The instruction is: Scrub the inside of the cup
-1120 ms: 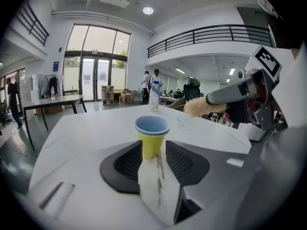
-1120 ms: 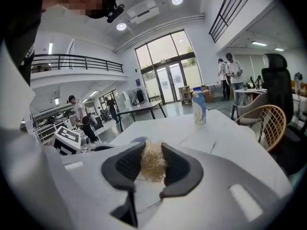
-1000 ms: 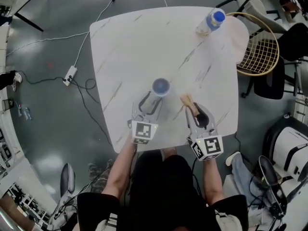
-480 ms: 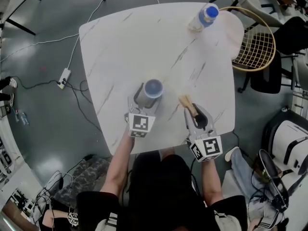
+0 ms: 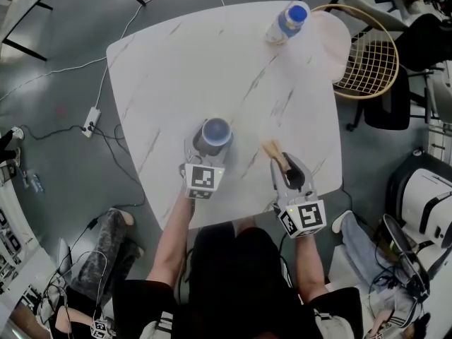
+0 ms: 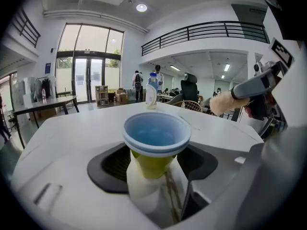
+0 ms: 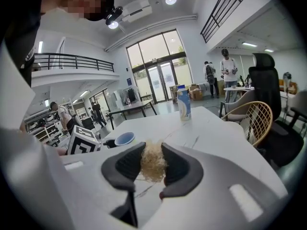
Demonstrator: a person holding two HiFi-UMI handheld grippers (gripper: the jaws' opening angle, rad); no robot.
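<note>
- Cup [image 6: 157, 135]: blue inside, yellow-green outside, upright near the front edge of the white table [image 5: 212, 62], left of centre
- Left gripper [image 5: 210, 150]: jaws have just been closing, cup between them, dark pads against its sides under the rim
- Right gripper [image 5: 288, 167]: just beside the cup on its right, apart from it, jaws clamped on a brush [image 7: 153, 164] with a pale fibrous head
- Bottle [image 5: 286, 20]: blue cap, far corner of the table
- Wicker chair [image 5: 371, 62]: beside that far corner
</note>
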